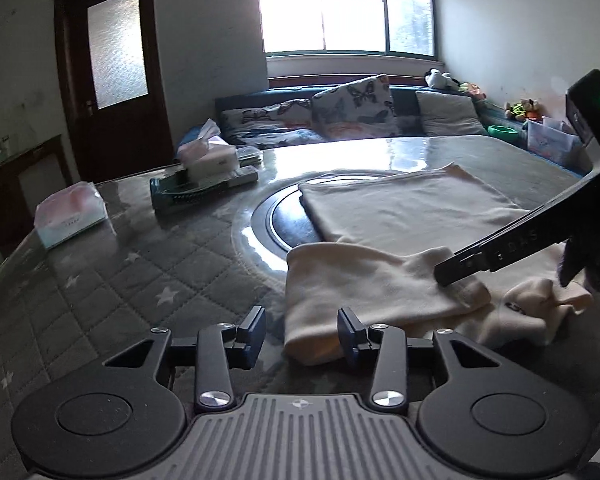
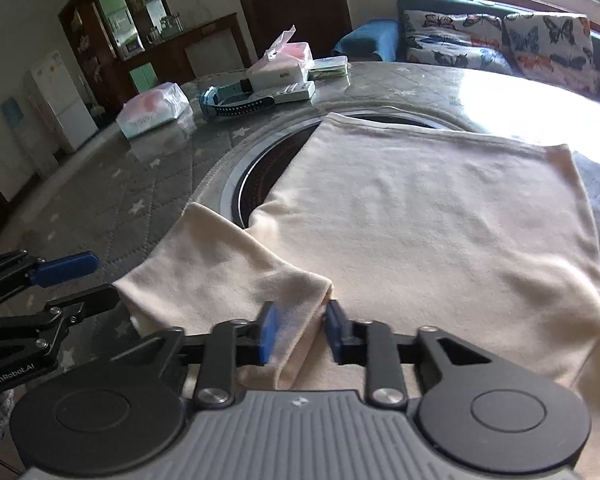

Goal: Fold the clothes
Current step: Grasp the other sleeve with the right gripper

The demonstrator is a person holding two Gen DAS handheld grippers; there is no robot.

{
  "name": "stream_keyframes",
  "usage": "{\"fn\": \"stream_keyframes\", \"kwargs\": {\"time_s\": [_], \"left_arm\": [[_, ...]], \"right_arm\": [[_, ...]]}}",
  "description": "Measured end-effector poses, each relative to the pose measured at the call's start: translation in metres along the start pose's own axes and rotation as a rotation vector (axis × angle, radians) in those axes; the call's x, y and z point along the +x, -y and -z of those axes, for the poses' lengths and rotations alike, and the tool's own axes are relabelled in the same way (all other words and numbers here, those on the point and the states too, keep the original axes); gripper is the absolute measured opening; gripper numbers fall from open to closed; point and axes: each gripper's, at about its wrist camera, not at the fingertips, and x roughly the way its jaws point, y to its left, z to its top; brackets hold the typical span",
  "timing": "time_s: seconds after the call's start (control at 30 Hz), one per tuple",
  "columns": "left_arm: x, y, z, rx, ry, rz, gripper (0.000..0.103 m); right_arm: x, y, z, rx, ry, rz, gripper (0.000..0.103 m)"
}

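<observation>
A cream shirt [image 2: 440, 216] lies flat on the round table, its body spread toward the far side. Its left sleeve [image 2: 220, 280] lies folded toward me, also in the left wrist view [image 1: 360, 288]. My right gripper [image 2: 298, 330] is open with the sleeve's shoulder end between its blue pads; it shows in the left wrist view [image 1: 444, 274] pressing down on the sleeve. My left gripper [image 1: 302, 336] is open at the sleeve's cuff edge, holding nothing; it shows at the left of the right wrist view [image 2: 88, 276].
The table [image 1: 148, 272] has a grey quilted star cover under glass and a dark round inset [image 1: 276, 224]. Tissue packs [image 1: 70, 214], a tissue box [image 1: 208, 156], a remote and a strap sit at the far left. A sofa with butterfly cushions [image 1: 352, 104] stands behind.
</observation>
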Motion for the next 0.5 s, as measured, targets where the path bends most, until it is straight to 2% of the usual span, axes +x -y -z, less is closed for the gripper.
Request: {"fn": "stream_keyframes", "kwargs": {"time_s": [0.17, 0.27, 0.5], "left_arm": [[0.005, 0.006, 0.001, 0.009, -0.003, 0.005, 0.052], [0.008, 0.01, 0.002, 0.021, -0.011, 0.015, 0.057], [0.016, 0.02, 0.004, 0.055, -0.033, 0.021, 0.057]], "right_arm": [[-0.002, -0.001, -0.001, -0.002, 0.002, 0.008, 0.006], [-0.007, 0.0, -0.003, 0.001, 0.016, 0.01, 0.005], [-0.034, 0.0, -0.014, -0.019, 0.073, 0.022, 0.005]]}}
